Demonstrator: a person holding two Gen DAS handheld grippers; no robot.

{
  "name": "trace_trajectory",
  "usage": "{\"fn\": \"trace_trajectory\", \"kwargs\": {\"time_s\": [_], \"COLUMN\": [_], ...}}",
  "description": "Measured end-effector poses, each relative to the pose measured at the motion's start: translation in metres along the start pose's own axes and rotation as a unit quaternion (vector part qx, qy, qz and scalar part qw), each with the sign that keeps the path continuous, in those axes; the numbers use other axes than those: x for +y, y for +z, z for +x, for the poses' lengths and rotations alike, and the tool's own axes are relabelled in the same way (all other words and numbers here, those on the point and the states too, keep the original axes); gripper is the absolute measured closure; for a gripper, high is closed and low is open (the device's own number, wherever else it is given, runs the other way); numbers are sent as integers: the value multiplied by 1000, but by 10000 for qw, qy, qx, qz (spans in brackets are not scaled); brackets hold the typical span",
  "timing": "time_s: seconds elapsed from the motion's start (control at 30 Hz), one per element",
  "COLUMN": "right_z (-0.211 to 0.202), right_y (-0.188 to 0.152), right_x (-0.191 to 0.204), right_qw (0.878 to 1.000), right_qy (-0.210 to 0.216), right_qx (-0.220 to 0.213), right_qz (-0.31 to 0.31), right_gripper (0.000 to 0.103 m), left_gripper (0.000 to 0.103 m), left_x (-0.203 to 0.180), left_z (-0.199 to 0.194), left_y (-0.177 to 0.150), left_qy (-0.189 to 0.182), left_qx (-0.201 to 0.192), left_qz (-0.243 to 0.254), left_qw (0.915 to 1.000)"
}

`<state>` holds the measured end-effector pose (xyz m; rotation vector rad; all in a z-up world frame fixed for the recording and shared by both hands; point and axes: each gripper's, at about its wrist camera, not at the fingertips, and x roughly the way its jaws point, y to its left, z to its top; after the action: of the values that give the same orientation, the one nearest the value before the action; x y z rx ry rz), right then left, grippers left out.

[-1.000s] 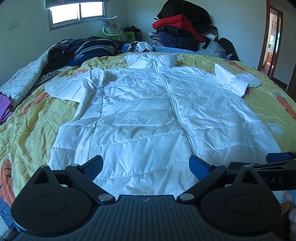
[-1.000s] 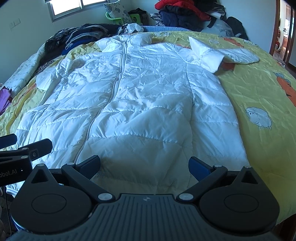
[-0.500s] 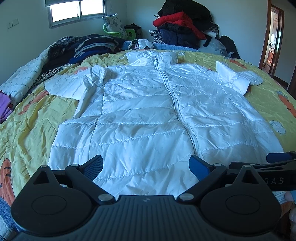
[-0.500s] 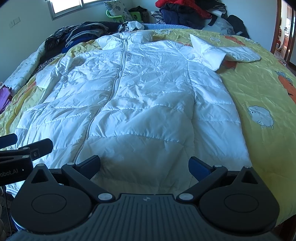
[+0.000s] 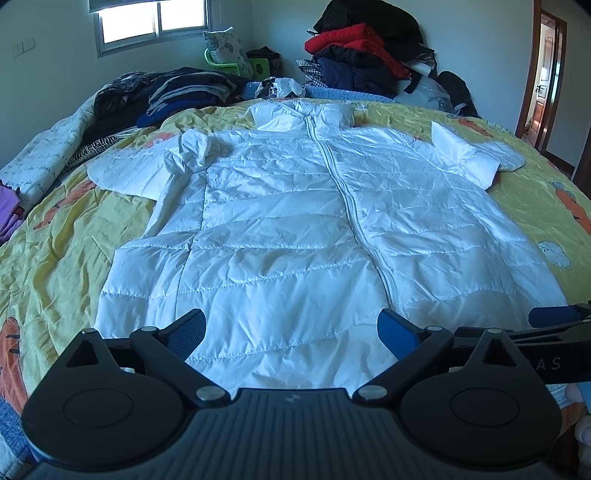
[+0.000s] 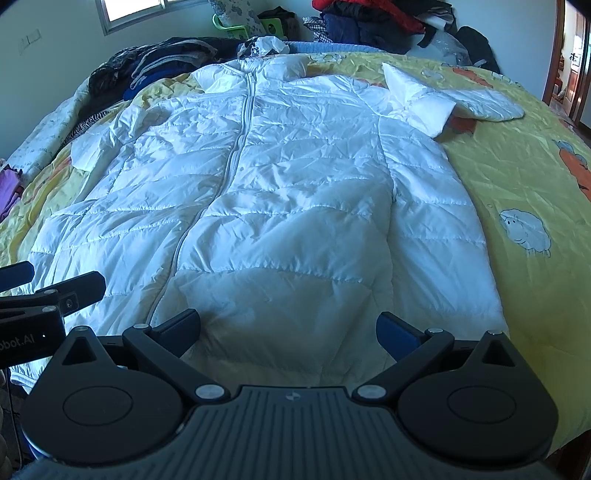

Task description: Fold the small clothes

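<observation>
Plainly spread flat for folding: white quilted jacket (image 5: 295, 229), front up, zip closed, collar at the far end, hem nearest the tongs. Laid out this way, probably, so that both sleeves and both side edges can be reached from the hem. Far-left sleeve (image 5: 147, 170) lying out to the side with its cuff bunched back toward the shoulder; far-right sleeve (image 6: 454, 99) already bent across itself, cuff pointing away to the right. Nothing gripped yet.

Left gripper (image 5: 291, 330) poised just above the hem, left of the zip, jaws wide, holding nothing. Right gripper (image 6: 288, 326) likewise over the hem to the right of the zip, jaws wide, empty. Side by side, each seen at the edge of the other's view, most likely ready to take one hem corner or one side apiece.

Under the jacket, a yellow bedspread (image 6: 517, 177) printed with sheep and orange shapes, wrinkled, covering a large bed. Beyond the collar, a heap of dark folded clothes (image 5: 177, 92) far left, and a taller pile of red, navy and black garments (image 5: 354, 55) far right against the wall. Between them a patterned pillow (image 5: 225, 46) and something green. Window (image 5: 147, 22) far left, bright; doorway (image 5: 543, 74) far right. Purple cloth (image 5: 9, 210) at the left edge.
</observation>
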<state>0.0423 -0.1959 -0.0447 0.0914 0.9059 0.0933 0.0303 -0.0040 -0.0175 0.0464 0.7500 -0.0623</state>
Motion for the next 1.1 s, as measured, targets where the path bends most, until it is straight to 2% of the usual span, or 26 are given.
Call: {"fn": "trace_trajectory", "kwargs": {"time_s": [0.33, 0.6, 0.67, 0.8, 0.93, 1.0, 1.1], "right_z": [4, -1, 2, 10, 7, 9, 23], "right_y": [3, 17, 24, 40, 77, 103, 147], "right_x": [-1, 3, 2, -4, -11, -17, -34], "right_qw": [10000, 9985, 9986, 9992, 9970, 9941, 9870], "right_qy": [-54, -211, -162, 32, 238, 547, 1301], "right_qx": [14, -354, -271, -152, -566, -743, -872], "right_qz": [-18, -367, -414, -356, -472, -571, -350], "right_gripper": [0, 0, 0, 1, 0, 0, 0], "left_gripper": [3, 3, 3, 3, 3, 3, 3], "left_x": [-6, -2, 2, 12, 22, 26, 33], "left_z": [7, 15, 20, 28, 44, 57, 81], "left_y": [4, 16, 22, 42, 69, 82, 99], "left_qy": [83, 246, 203, 126, 170, 205, 219], "left_qx": [59, -32, -21, -95, -300, -369, -382], "left_qz": [204, 335, 256, 110, -12, -56, -154], "left_qw": [9997, 9991, 9995, 9998, 9994, 9991, 9989]}}
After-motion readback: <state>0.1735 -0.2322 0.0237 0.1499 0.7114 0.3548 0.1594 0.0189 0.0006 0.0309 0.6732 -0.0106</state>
